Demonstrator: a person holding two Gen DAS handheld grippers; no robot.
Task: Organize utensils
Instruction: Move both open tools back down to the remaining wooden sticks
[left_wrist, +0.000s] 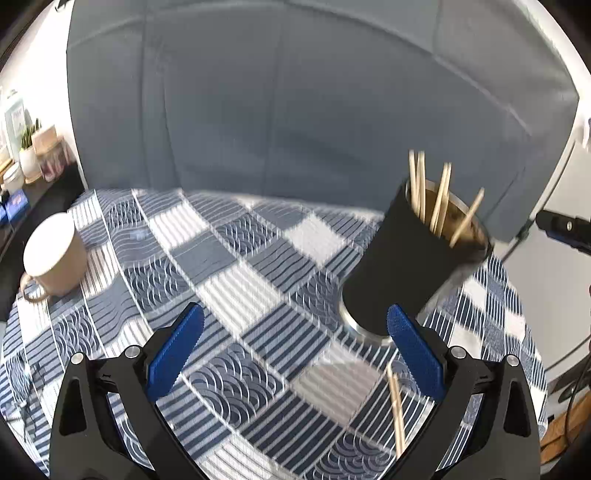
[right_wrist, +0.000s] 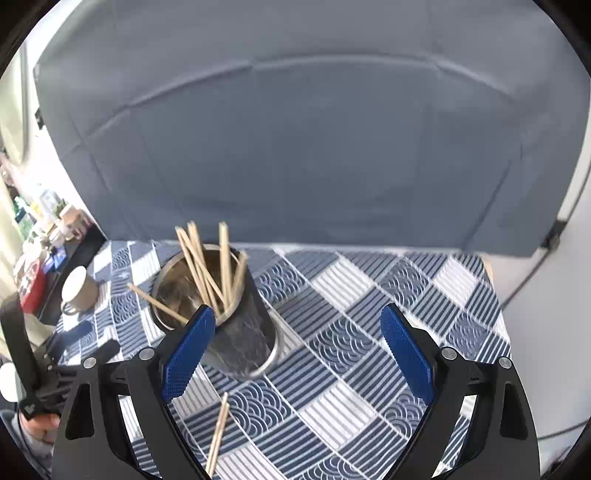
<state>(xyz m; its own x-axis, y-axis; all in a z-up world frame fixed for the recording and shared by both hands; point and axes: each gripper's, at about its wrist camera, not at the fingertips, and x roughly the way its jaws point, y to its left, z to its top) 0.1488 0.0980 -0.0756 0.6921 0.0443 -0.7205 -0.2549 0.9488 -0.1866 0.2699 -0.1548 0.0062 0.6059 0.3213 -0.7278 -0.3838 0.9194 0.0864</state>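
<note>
Your right gripper (right_wrist: 297, 350) and left gripper (left_wrist: 295, 350) gape wide, empty; next grasp the loose chopsticks (right_wrist: 218, 432) beside the holder (right_wrist: 236, 325).

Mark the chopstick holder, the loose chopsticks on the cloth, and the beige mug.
chopstick holder (right_wrist: 245, 332): right wrist view, on its dark outer wall.
loose chopsticks (right_wrist: 218, 435): right wrist view, mid-length of the pair lying on the tablecloth.
beige mug (left_wrist: 55, 258): left wrist view, on its side wall.
</note>
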